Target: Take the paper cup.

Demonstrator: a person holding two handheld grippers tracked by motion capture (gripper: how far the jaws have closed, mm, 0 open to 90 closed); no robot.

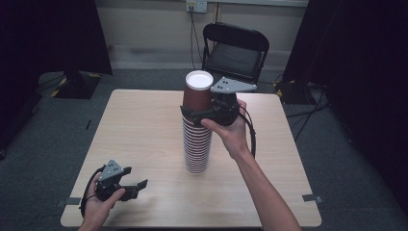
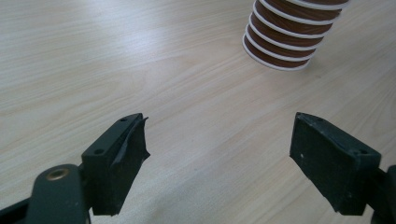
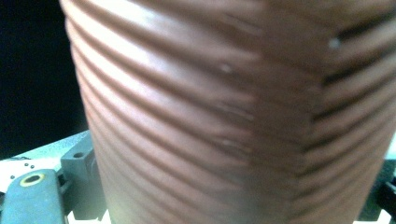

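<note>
At the counter's centre, the right gripper grasps the top brown paper cup of an upside-down stack, apparently to lift it off, while the left gripper rests released near-left.

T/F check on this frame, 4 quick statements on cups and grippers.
1. The right gripper is closed around the top brown paper cup. True.
2. The left gripper holds a cup. False: its jaws stand open over bare table.
3. The cup stack lies on its side. False: it stands upside down, rims downward.
4. A black folding chair stands beyond the table. True.
</note>
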